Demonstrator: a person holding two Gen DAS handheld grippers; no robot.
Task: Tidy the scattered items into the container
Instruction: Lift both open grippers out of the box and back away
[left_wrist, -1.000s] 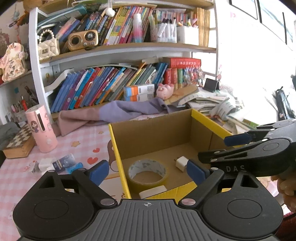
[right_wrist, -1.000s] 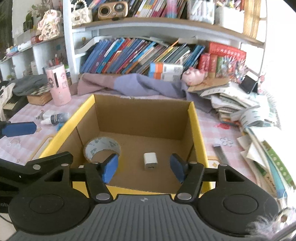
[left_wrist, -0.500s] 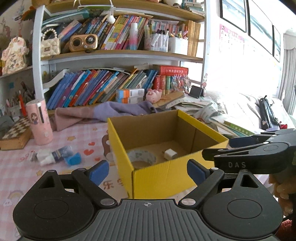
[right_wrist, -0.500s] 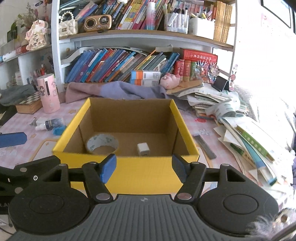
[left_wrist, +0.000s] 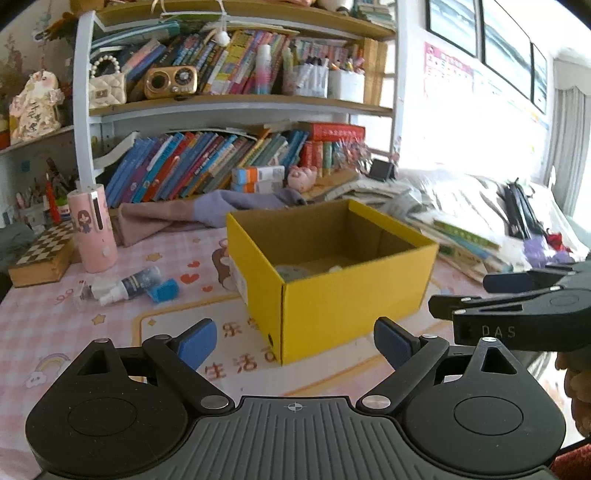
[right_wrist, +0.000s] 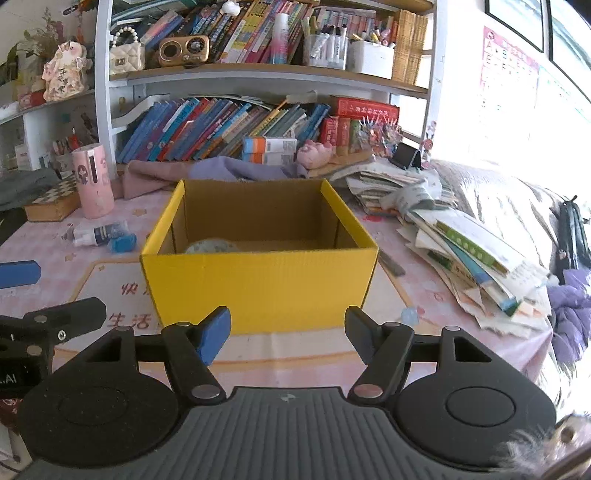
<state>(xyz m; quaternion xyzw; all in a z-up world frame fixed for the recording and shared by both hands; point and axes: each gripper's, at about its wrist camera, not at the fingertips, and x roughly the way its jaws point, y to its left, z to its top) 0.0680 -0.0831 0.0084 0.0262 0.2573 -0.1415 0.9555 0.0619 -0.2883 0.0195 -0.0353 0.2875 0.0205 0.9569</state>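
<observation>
The yellow cardboard box (left_wrist: 332, 291) (right_wrist: 258, 284) stands open on the pink desk mat. Inside it, a tape roll (right_wrist: 210, 245) (left_wrist: 291, 272) shows just over the rim. A small spray bottle (left_wrist: 125, 286) (right_wrist: 98, 234) and a blue item (left_wrist: 162, 290) (right_wrist: 122, 243) lie on the mat left of the box. My left gripper (left_wrist: 295, 343) hangs open and empty before the box's near corner. My right gripper (right_wrist: 288, 336), also seen from the side (left_wrist: 517, 295), faces the box's front wall. Its jaws are opening with nothing between them.
A pink cylinder holder (left_wrist: 92, 229) and a chessboard box (left_wrist: 40, 258) stand at the far left. Purple cloth (left_wrist: 207, 214) lies behind the box under the bookshelf. A pile of books and papers (right_wrist: 461, 251) fills the right side. A grey strip (right_wrist: 391, 262) lies right of the box.
Both grippers have drawn back from above the box toward the desk's near edge. The box now looks smaller and its floor is mostly hidden. The right jaws stand slightly wider.
</observation>
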